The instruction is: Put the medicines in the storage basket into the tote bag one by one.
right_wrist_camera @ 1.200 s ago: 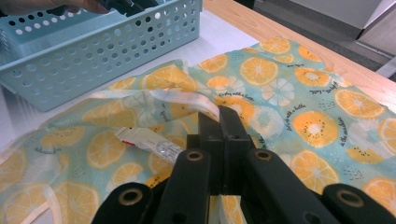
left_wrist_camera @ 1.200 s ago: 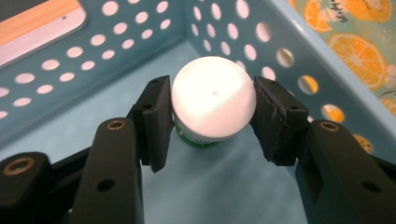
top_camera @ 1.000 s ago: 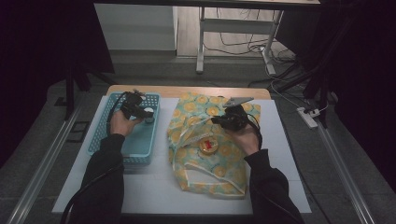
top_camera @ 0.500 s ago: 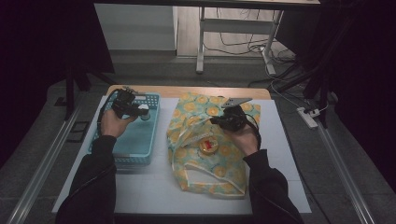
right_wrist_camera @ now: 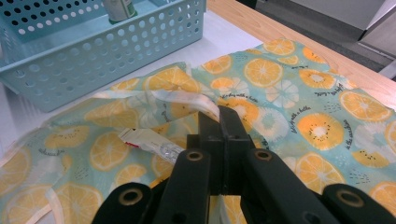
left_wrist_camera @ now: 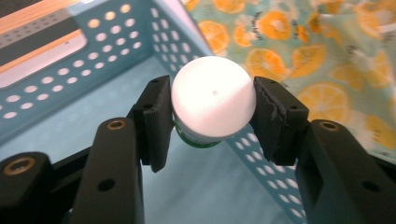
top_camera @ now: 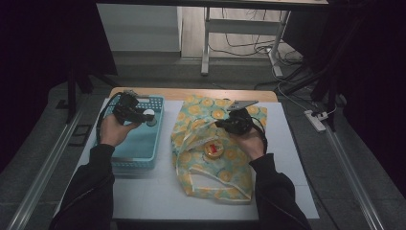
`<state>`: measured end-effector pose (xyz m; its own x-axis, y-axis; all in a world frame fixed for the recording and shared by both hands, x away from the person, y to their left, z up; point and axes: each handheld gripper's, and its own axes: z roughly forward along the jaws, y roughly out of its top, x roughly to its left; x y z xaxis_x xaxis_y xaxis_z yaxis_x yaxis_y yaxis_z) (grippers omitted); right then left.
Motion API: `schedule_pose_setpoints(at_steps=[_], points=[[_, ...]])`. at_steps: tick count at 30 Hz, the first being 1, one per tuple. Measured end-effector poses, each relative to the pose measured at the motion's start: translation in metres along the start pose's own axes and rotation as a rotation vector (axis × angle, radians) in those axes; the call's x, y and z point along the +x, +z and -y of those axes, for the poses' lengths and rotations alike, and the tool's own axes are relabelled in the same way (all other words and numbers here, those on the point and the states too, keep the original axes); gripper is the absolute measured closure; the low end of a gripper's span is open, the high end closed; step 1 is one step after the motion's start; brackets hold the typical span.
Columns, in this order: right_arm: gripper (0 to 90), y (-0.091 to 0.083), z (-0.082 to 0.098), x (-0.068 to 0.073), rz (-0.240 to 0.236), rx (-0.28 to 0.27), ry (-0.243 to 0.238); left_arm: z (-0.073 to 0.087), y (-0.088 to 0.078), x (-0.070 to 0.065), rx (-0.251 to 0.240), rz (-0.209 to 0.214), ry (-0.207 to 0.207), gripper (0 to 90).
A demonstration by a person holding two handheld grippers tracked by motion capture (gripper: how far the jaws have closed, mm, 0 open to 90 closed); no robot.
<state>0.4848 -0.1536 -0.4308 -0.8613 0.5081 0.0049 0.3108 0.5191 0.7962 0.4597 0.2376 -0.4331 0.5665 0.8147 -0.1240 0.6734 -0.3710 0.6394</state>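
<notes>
My left gripper (left_wrist_camera: pixel 212 114) is shut on a small bottle (left_wrist_camera: pixel 212 100) with a white round cap and a green label, its pads against the cap's sides. In the high view this gripper (top_camera: pixel 139 114) holds the bottle (top_camera: pixel 150 114) above the far end of the teal perforated basket (top_camera: pixel 139 146). An orange-slice patterned fabric bag (top_camera: pixel 210 163) lies right of the basket. My right gripper (right_wrist_camera: pixel 219 119) is shut on a pale strap at the bag's opening, and appears in the high view (top_camera: pixel 222 124) over the bag's far part. A round yellow item (top_camera: pixel 214 149) lies in the opening.
A white sachet (right_wrist_camera: pixel 149 140) with a red end lies on the fabric beside my right jaws. The basket (right_wrist_camera: pixel 93 51) and bag rest on a white mat (top_camera: pixel 143 196) over a wooden table. Dark floor and metal rails surround it.
My left hand has lifted the bottle a little and drifted slightly left over the basket. The right hand and bag have stayed put.
</notes>
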Motion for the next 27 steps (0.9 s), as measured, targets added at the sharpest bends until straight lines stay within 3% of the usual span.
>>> schedule_pose_setpoints(at_steps=[6,27], points=[[89.9,0.0,0.0,0.0,-0.001,0.002,0.002,-0.001,-0.007,-0.014,0.003,0.007,0.045,50.5],[89.9,0.001,0.001,-0.001,0.001,0.005,0.001,-0.004,-0.028,-0.039,-0.022,0.061,0.084,50.5]])
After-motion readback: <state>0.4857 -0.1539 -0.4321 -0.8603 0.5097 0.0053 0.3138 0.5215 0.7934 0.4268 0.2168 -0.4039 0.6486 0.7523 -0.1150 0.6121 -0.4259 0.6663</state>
